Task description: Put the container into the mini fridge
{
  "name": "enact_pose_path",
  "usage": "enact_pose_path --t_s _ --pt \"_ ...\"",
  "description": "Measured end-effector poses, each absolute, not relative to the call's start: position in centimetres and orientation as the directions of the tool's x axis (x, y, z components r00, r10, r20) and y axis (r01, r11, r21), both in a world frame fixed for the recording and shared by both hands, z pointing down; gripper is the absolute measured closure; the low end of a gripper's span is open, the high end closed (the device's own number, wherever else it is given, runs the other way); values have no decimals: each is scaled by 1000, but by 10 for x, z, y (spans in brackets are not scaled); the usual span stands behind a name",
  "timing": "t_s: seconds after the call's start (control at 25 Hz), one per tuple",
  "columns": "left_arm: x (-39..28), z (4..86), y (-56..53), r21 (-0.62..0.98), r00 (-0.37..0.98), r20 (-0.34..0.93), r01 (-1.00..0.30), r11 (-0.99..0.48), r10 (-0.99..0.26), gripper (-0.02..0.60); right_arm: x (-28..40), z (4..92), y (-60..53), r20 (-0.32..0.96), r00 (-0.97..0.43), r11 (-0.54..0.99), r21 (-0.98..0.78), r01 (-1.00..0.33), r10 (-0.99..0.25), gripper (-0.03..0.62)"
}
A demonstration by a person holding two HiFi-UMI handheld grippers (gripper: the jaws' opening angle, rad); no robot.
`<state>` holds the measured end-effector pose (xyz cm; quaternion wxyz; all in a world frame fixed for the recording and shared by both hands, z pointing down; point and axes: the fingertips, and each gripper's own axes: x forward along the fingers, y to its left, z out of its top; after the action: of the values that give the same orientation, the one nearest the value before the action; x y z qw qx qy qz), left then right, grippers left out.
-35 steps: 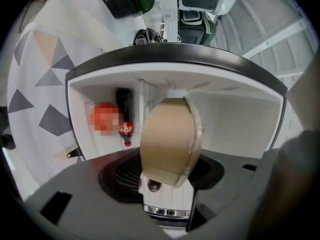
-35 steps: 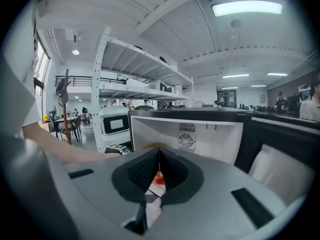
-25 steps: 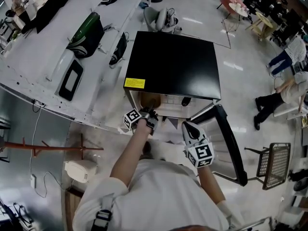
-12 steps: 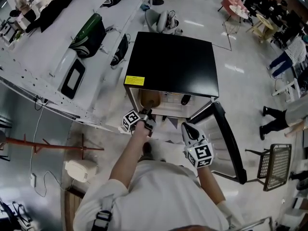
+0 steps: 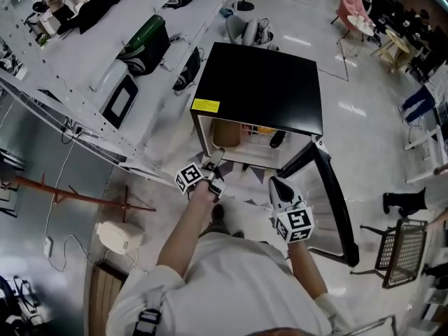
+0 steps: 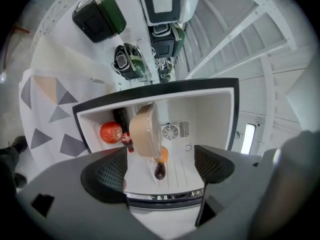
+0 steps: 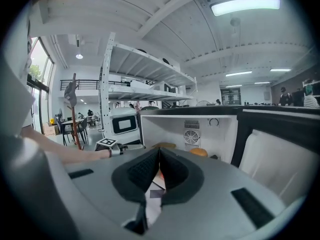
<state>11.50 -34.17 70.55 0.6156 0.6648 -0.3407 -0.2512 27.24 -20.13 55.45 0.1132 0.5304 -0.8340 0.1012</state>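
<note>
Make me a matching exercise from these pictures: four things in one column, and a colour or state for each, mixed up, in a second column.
Things:
1. container
2. apple
3. left gripper
4. right gripper

Colour or state:
A. shut
B. red
C. open
D. tan

Pairs: 1-D, 2-B, 3-C, 4-A

This looks like an open-plan lab or test hall, not a home. A long white metal rack (image 5: 77,82) holds green-and-black equipment bags (image 5: 145,44). The floor (image 5: 364,124) is pale and polished, and a strip light (image 7: 245,5) hangs under a beamed white ceiling. Chairs and small tables (image 5: 358,12) stand at the far end. A mini fridge (image 5: 259,82) stands directly on the floor beside the rack.
</note>
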Motion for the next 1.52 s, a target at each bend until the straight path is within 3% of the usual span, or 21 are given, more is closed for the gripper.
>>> enact_pose_path --t_s 0.6,1.08,1.52 --pt "86 623 -293 861 761 30 -349 -371 -648 189 225 593 -222 324 -446 446 -80 -891 -834 548" --pt "51 607 -276 633 796 133 -526 -568 -590 467 181 684 -300 452 -392 384 -113 -916 -801 468" --pt "8 608 -266 589 804 147 -539 -601 -576 513 121 717 -348 522 -431 445 -106 -889 -736 373"
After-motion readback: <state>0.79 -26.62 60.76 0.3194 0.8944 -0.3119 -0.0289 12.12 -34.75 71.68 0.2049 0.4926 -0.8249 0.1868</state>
